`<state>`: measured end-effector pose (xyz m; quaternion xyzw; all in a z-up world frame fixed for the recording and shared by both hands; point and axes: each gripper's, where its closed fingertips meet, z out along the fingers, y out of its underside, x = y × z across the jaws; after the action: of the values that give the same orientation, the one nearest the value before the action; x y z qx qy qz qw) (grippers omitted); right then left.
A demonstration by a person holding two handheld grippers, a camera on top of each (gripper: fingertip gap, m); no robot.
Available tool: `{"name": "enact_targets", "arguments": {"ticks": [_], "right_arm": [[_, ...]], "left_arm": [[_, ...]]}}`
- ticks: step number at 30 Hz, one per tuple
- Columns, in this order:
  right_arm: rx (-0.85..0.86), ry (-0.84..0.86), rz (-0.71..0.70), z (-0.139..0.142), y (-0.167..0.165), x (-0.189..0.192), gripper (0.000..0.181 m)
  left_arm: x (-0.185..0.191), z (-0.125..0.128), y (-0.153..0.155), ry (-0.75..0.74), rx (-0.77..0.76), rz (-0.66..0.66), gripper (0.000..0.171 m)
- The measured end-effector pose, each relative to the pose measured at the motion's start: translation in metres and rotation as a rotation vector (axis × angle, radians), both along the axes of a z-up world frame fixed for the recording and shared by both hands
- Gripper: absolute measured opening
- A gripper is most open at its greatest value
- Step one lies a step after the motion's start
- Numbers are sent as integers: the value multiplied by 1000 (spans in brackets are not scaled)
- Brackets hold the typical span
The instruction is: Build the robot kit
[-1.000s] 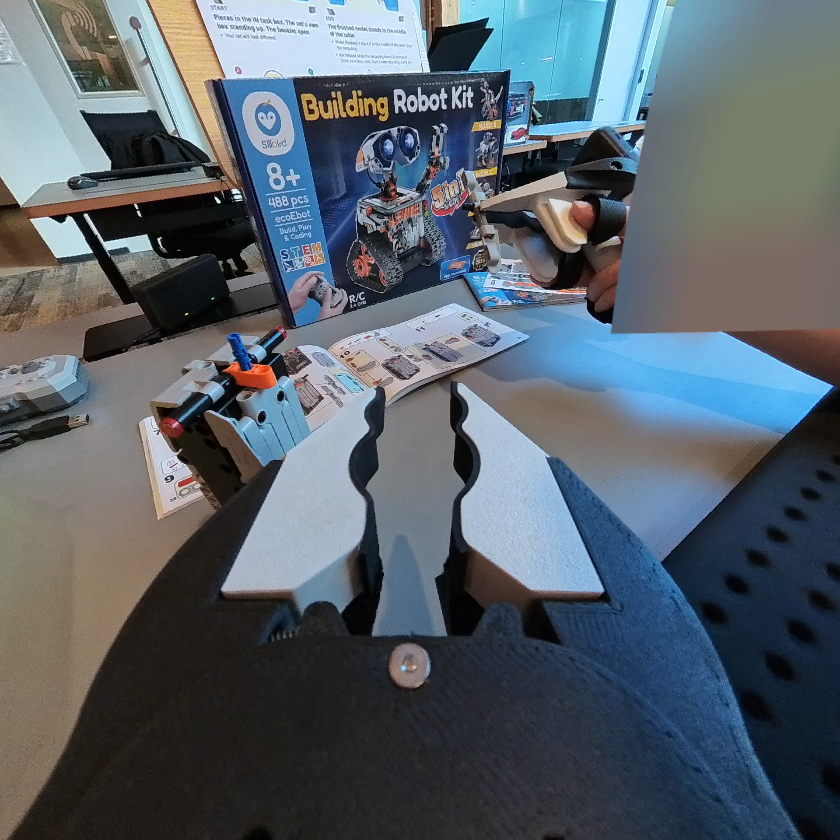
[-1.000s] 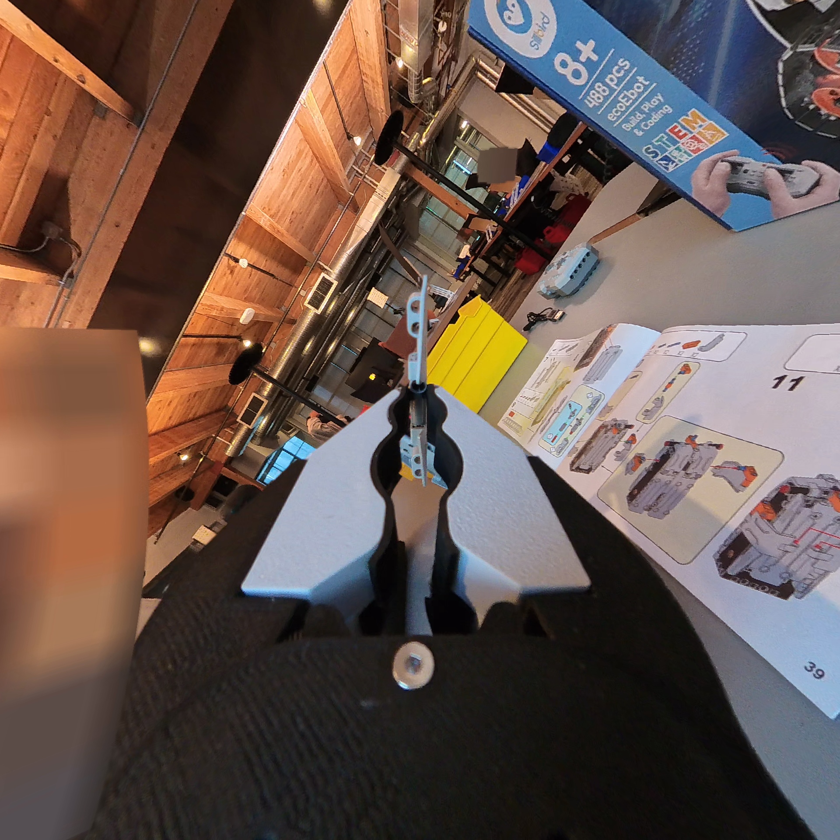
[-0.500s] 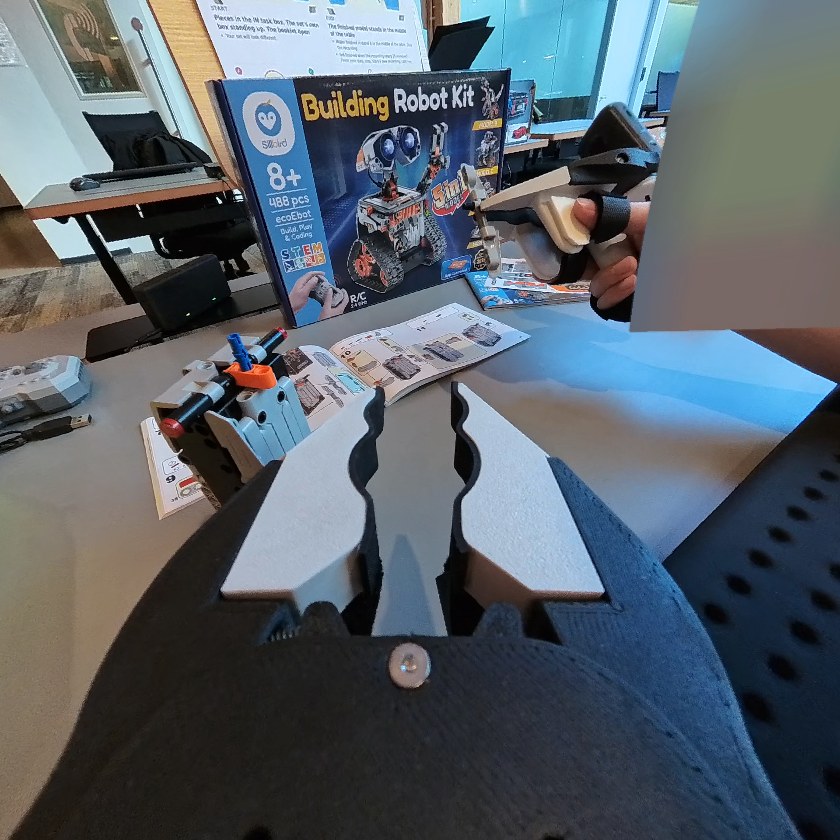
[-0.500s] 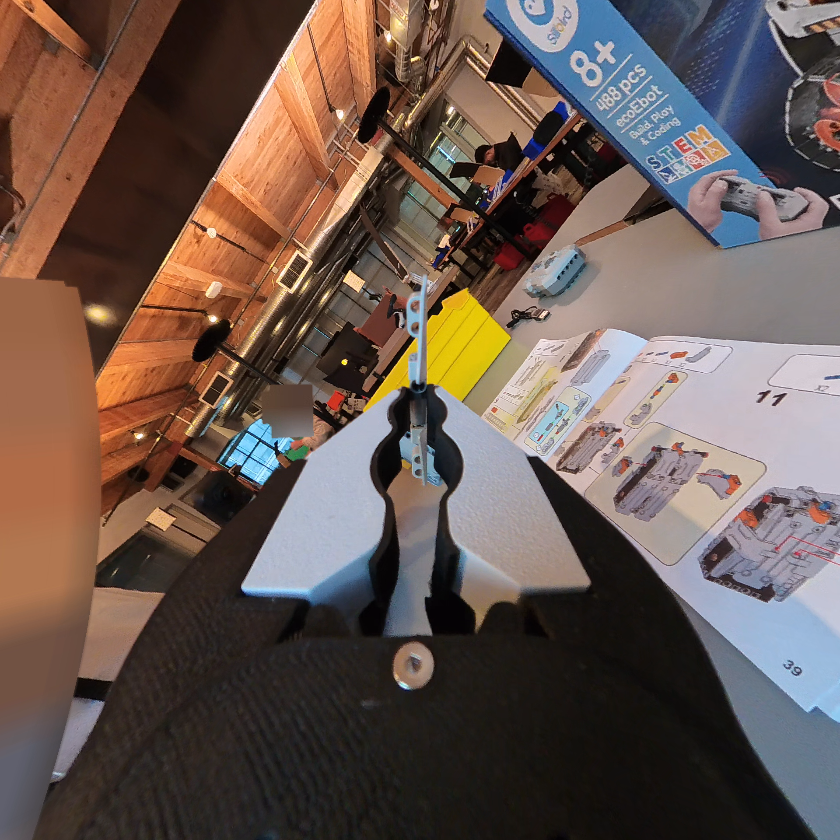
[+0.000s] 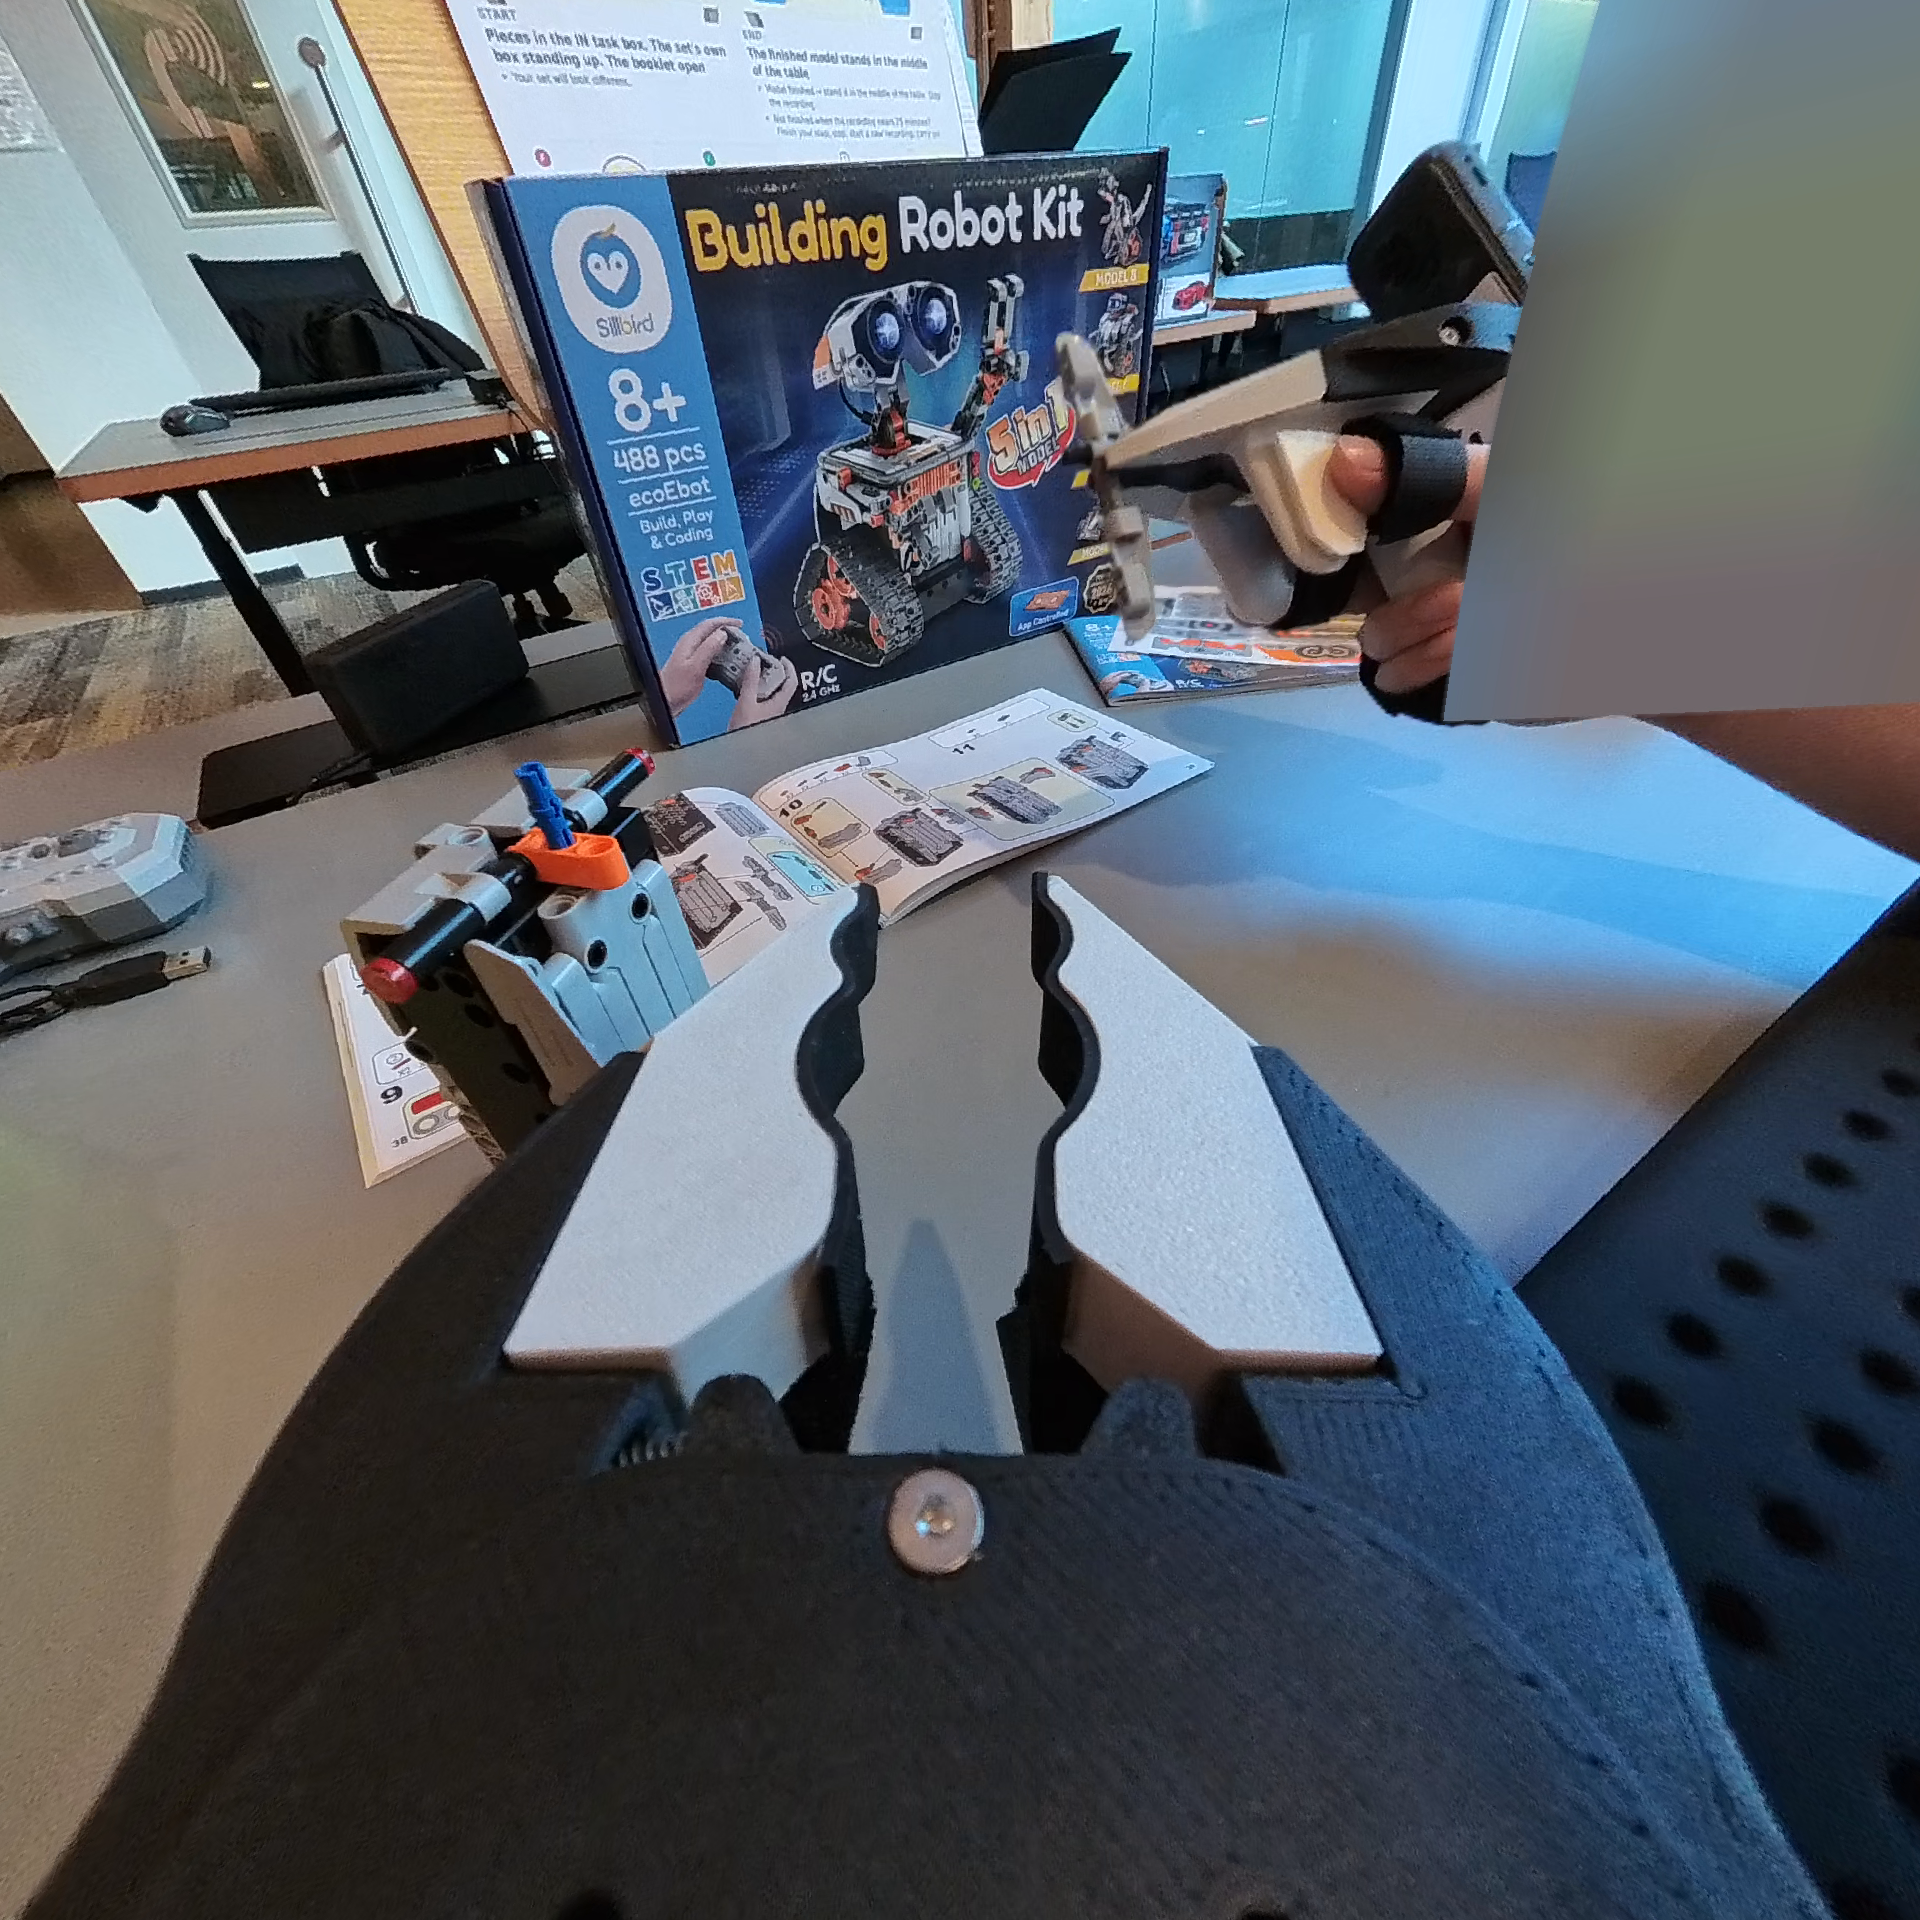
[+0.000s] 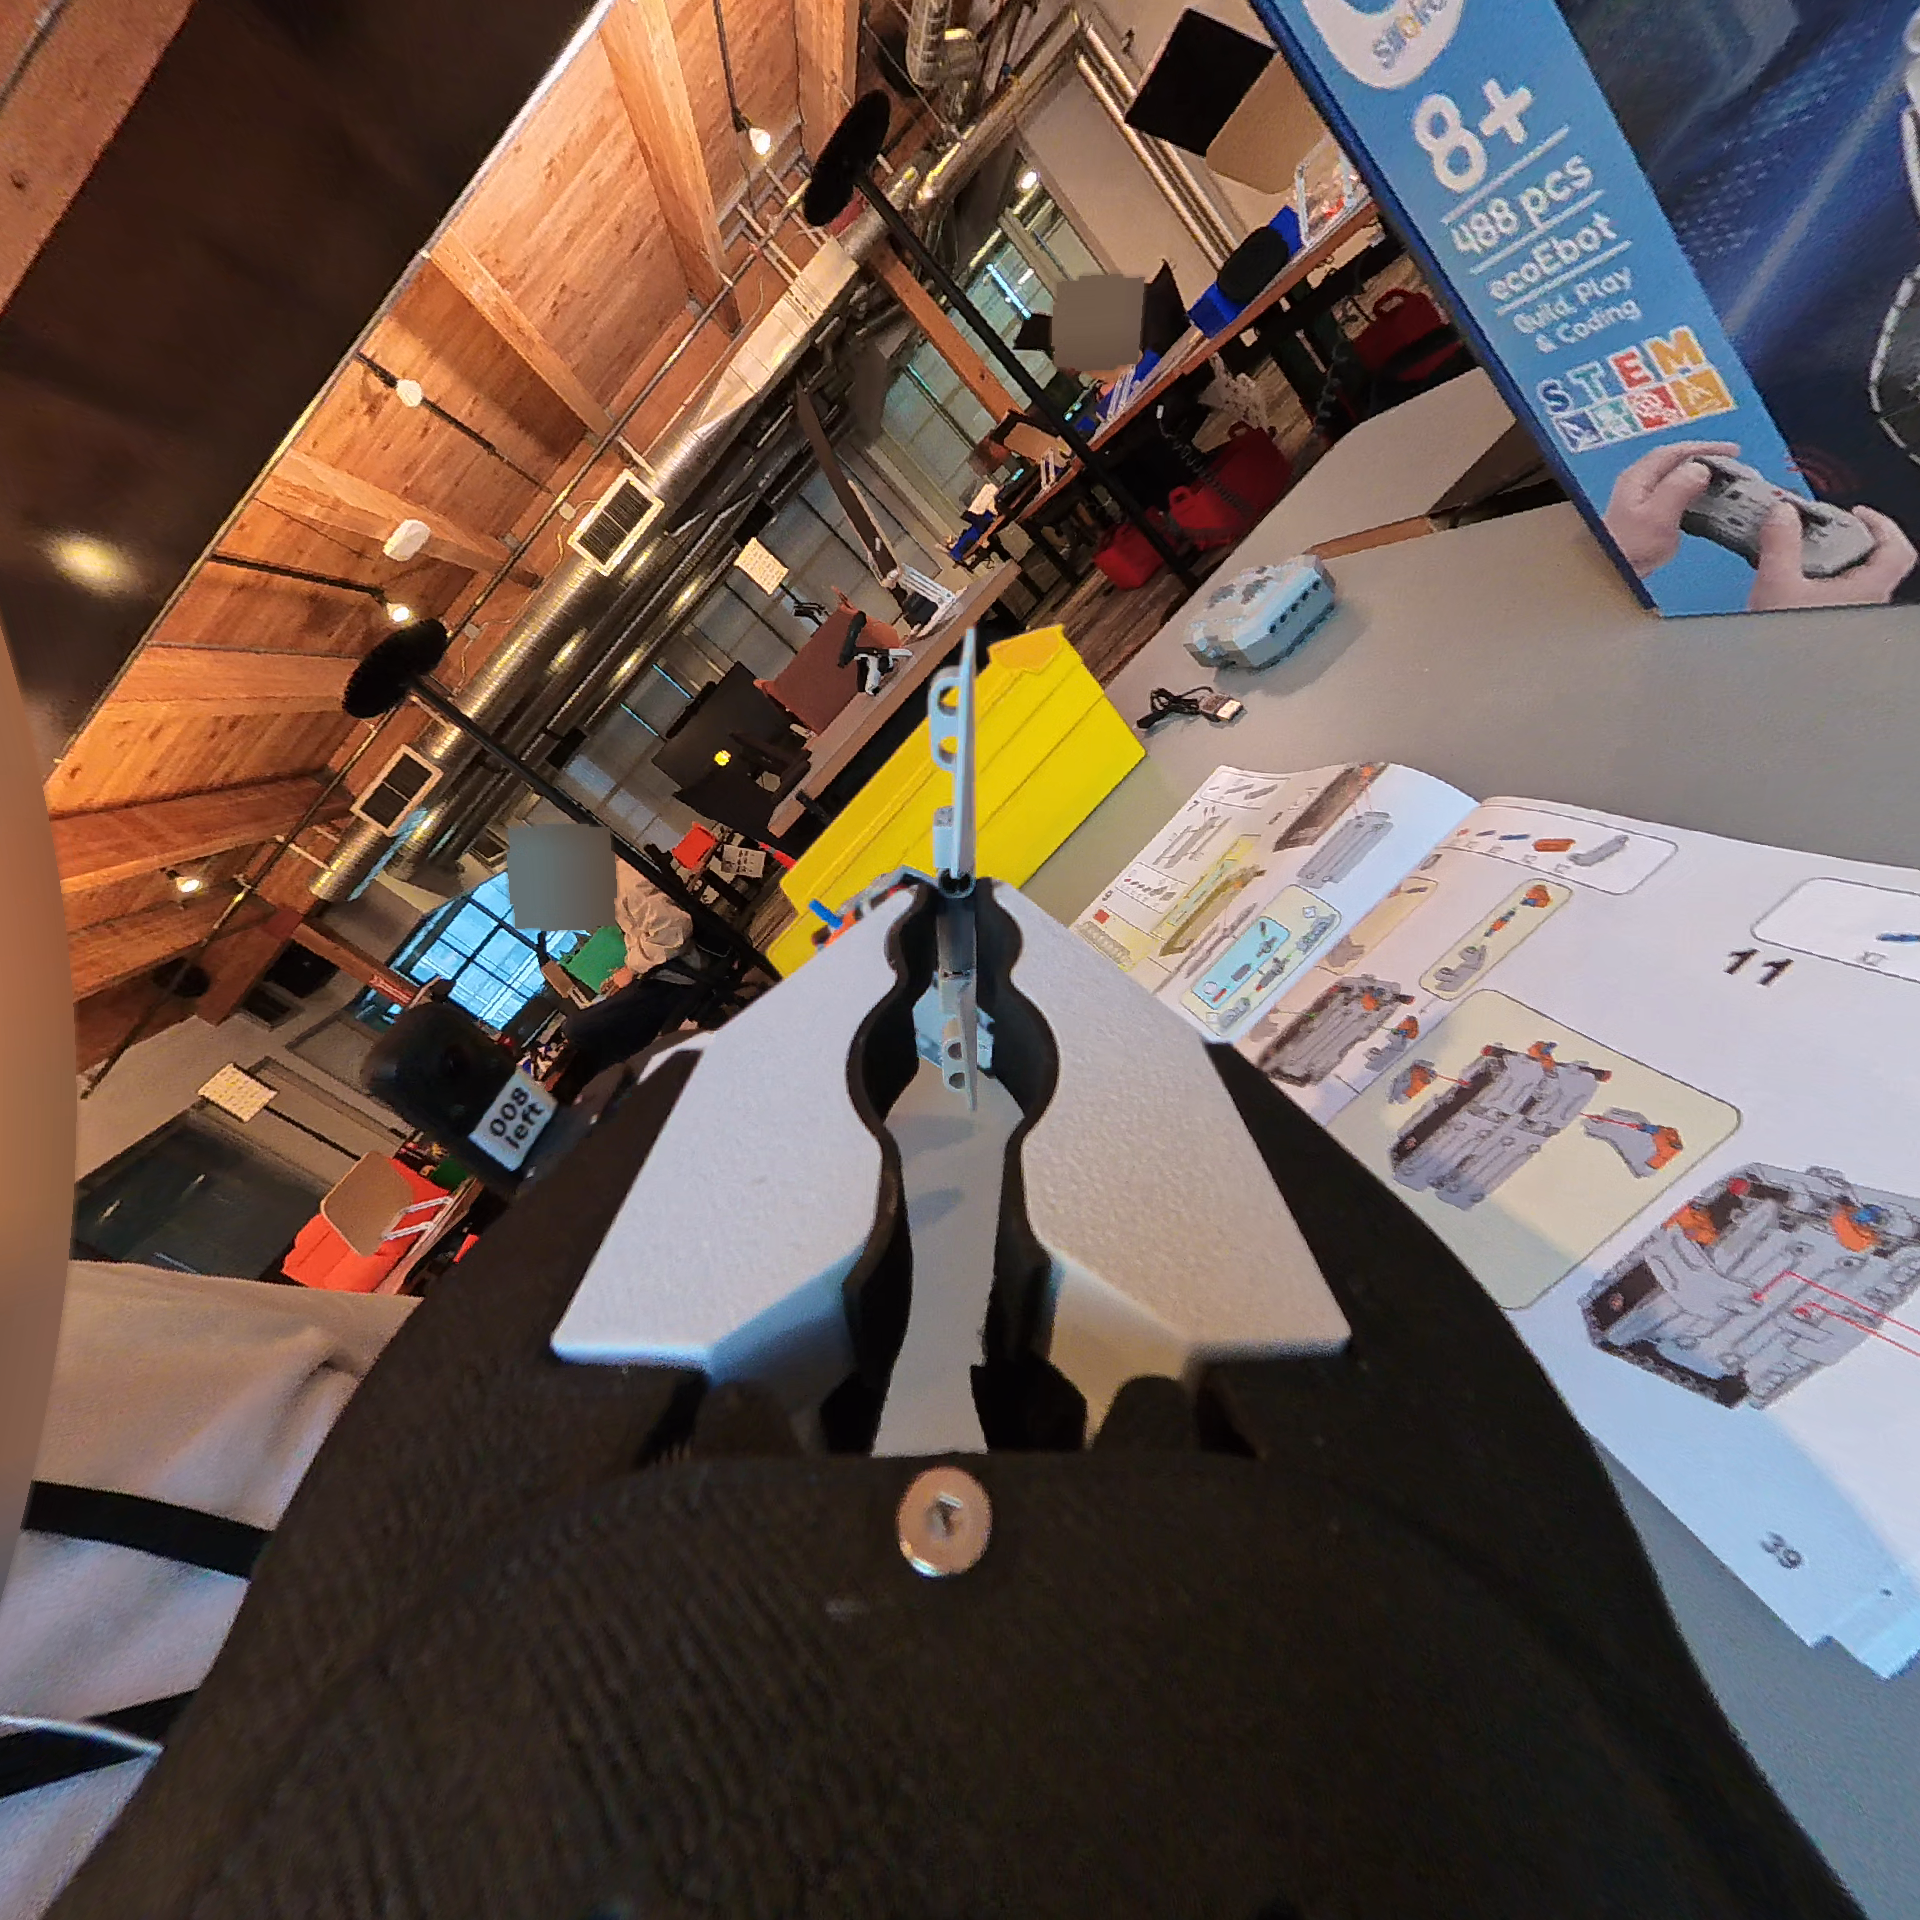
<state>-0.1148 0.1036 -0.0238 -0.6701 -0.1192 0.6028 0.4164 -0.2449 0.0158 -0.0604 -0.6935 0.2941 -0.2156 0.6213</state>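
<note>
The left gripper (image 5: pixel 945 935) is held low over the grey table (image 5: pixel 1403 987) with its jaws spread apart and nothing between them. Just to its left, a partly built brick model (image 5: pixel 520 945) is seen standing on the table, made of black, grey and light blue pieces, with a black axle capped in red, an orange connector and a blue pin on top. An open instruction booklet (image 5: pixel 935 800) is laid flat just beyond the model and the fingertips, and part of it is covered by the model.

The right gripper (image 6: pixel 951 899) is raised above the table and rolled to one side, so that the room appears tilted in its view. Its jaws are clenched on a thin grey perforated beam (image 6: pixel 956 769), which is gripped near its middle and sticks out past the fingertips. In the left wrist view the same beam (image 5: pixel 1107 488) is seen standing roughly upright in front of the kit box (image 5: pixel 831 436).

The kit box is stood upright at the far side of the table. A grey battery hub (image 5: pixel 94 878) and a black USB cable (image 5: pixel 114 977) are placed at the table's left edge, well apart from both grippers.
</note>
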Motion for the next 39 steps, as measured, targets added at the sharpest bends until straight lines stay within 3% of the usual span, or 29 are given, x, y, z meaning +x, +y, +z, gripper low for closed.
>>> {"name": "enact_targets", "arguments": {"ticks": [26,31,37,39], "right_arm": [[52,-71,16,-2,-7,-6,6],[148,-121,-19,5,-8,-6,6],[470,-264,-171,36,-19,-8,5],[484,-290,-172,35,-22,-15,5]], "left_arm": [[-2,3,0,-11,14,9,29],[-3,4,-1,-5,30,16,29],[-1,2,-1,20,37,19,29],[-1,2,-1,22,35,18,29]]}}
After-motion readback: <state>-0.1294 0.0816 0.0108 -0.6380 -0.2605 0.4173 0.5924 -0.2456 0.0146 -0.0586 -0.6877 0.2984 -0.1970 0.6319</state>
